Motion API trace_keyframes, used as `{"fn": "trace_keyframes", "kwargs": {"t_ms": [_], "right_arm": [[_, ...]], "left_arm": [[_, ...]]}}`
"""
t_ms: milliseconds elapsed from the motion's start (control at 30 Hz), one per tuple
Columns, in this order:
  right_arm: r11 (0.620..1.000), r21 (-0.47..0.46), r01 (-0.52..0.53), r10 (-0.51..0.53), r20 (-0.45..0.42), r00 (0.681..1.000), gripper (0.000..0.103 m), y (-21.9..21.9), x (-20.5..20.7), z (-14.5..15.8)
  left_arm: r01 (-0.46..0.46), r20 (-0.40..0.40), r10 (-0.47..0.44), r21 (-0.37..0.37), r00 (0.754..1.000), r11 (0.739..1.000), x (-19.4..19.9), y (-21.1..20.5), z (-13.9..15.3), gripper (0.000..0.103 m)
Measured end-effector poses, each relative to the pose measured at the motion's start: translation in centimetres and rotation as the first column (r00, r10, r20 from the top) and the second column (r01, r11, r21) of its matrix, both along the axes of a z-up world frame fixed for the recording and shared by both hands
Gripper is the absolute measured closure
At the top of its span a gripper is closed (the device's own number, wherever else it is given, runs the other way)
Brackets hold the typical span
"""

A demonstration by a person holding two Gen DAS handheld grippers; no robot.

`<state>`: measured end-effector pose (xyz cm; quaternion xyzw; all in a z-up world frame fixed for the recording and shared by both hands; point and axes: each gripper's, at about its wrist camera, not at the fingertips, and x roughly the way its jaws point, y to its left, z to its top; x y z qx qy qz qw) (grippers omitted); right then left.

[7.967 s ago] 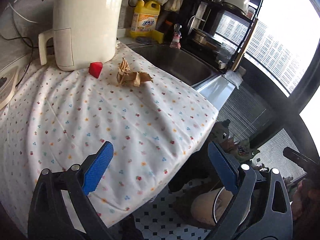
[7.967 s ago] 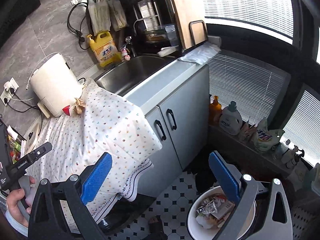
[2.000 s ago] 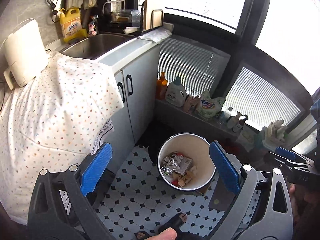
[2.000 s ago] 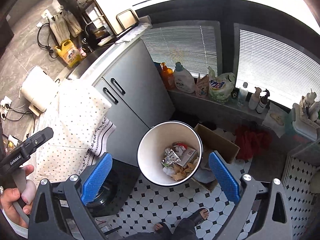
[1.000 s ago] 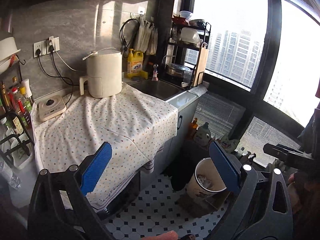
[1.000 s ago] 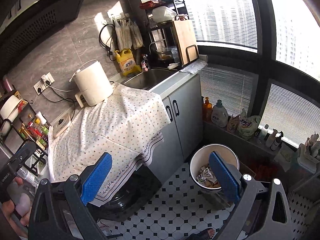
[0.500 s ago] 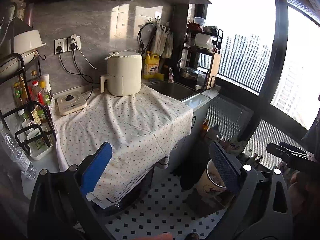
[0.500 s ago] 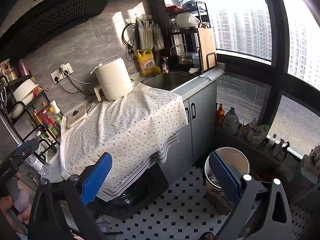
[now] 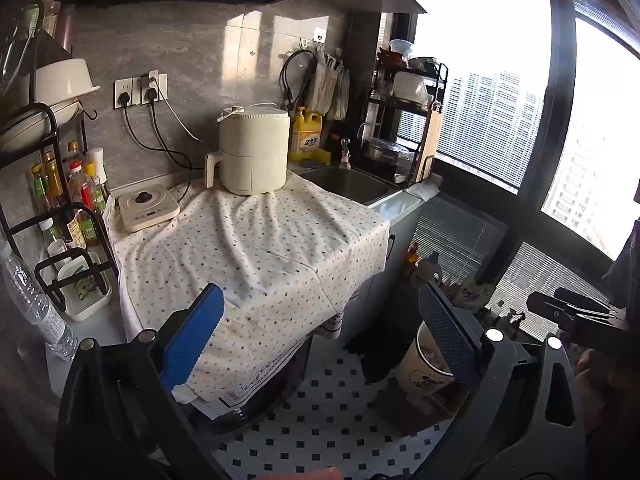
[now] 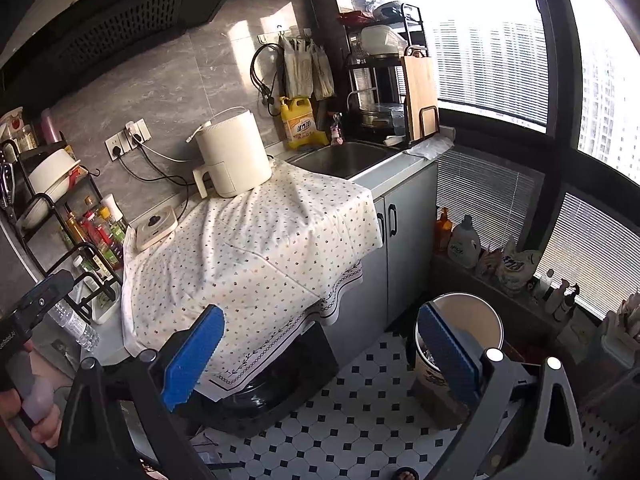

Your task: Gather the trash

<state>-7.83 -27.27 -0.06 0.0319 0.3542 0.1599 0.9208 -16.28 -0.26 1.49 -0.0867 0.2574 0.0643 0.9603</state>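
On the floor, the trash bin [image 10: 460,320] stands upright, mouth up.

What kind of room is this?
It looks like a small home kitchen: there is a sink set in the counter, a yellow dish soap jug beside it, and a rack of sauce bottles.

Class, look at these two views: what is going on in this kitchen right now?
A person holds two grippers, left gripper and right gripper, both open and empty, back from the counter. The dotted white cloth carries only the cream air fryer. The white round bin stands on the tiled floor beside the grey cabinet.
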Motion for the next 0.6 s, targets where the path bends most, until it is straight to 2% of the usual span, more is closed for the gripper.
{"fn": "trace_keyframes", "kwargs": {"t_ms": [600], "right_arm": [[0.998,-0.035,0.055,-0.055,-0.006,0.998,0.008,-0.38,0.26,0.16]], "left_arm": [[0.018,0.015,-0.018,-0.033,1.000,0.999,0.31,1.04,-0.02,0.006]]}}
